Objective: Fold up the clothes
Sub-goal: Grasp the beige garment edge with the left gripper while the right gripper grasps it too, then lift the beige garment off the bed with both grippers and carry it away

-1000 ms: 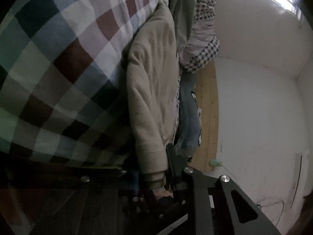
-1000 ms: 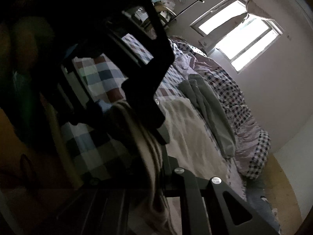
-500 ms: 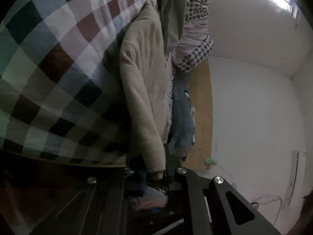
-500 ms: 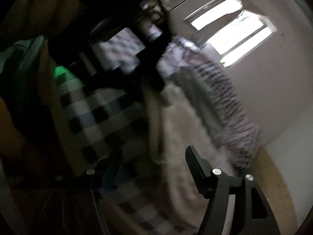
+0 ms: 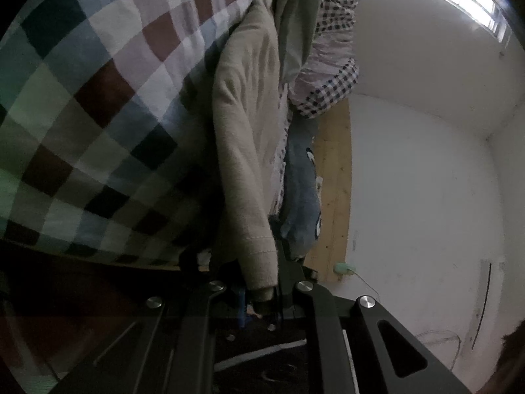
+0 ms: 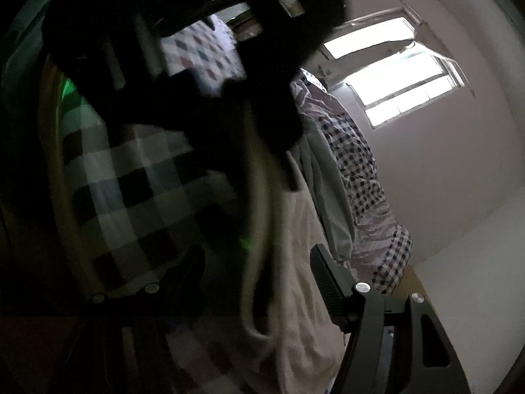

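Observation:
A beige sweater (image 5: 242, 138) lies on the bed, and its sleeve runs down to my left gripper (image 5: 262, 282), which is shut on the ribbed cuff. In the right wrist view the same sweater (image 6: 295, 262) hangs as a pale fold from the dark left gripper (image 6: 256, 105) above. My right gripper (image 6: 259, 279) is open, its fingers wide apart on either side of the hanging fabric and not pinching it. A grey-green garment (image 5: 292, 16) lies beside the sweater on the bed.
The bed has a large-checked sheet (image 5: 98, 98) and a small-checked quilt (image 5: 331, 75) bunched at its far side. A blue item (image 5: 300, 190) hangs off the bed edge over the wooden floor (image 5: 334, 170). A white wall and a bright window (image 6: 400, 82) lie beyond.
My right gripper, shut on the beige fabric a second ago, has let go and opened wide. The left gripper keeps hold of the cuff and has shifted only slightly.

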The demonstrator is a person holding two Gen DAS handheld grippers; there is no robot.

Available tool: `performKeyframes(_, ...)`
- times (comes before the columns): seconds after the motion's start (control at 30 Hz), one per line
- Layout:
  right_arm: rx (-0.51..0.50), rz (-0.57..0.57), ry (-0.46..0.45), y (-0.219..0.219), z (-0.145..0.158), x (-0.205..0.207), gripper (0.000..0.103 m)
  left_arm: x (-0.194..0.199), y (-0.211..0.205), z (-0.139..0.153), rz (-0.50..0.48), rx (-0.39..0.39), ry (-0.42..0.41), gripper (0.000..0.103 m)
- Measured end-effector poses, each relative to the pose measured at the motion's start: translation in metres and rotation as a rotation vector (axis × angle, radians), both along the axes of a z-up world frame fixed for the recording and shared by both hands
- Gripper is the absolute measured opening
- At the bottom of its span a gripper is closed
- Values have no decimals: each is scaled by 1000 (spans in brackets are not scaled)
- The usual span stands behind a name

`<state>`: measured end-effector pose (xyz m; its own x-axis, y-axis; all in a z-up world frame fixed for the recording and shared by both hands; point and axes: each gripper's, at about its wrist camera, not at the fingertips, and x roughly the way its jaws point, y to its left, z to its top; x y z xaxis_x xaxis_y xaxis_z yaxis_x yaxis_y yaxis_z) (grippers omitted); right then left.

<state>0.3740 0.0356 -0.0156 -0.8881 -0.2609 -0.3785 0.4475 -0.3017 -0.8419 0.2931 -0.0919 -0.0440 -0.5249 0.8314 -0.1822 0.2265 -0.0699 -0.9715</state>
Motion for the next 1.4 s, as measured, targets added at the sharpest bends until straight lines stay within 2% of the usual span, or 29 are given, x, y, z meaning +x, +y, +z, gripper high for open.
performKeyframes(0.13,9,8,51,-5,-2,2,57,3,-4,1,-1,3,9,11)
performKeyframes(0.2,16,16,68,-9,-3,4,47,2,-4,1,-1,5,5,11)
performKeyframes(0.3,18,21,81,-12,-3,5,28,-8,1,0,0,1,0,11)
performKeyframes(0.37,10,18,76,-14,0,5,11,-8,0,-1,2,-1,-4,11)
performKeyframes(0.63,-36,5,48,-16,10,5,8,-7,0,0,6,-20,4,11)
performKeyframes(0.7,-57,2,41,-15,15,5,7,-9,1,-2,3,-28,7,15)
performKeyframes(0.8,-92,0,24,-16,25,4,7,-14,0,-2,-1,-67,-1,29)
performKeyframes(0.9,-124,-4,9,-13,34,-13,7,-13,-6,-5,17,-58,-9,32)
performKeyframes(1.03,-158,-8,-7,-9,43,-19,7,-14,-14,-1,38,-66,1,53)
performKeyframes(1.1,-181,-11,-17,-5,48,-26,7,-22,-17,3,39,-66,21,60)
performKeyframes(1.17,-204,-14,-28,-1,53,-32,7,-32,-20,9,35,-91,32,73)
performKeyframes(1.4,-286,-24,-65,11,71,-55,7,-91,-27,34,-19,-245,97,74)
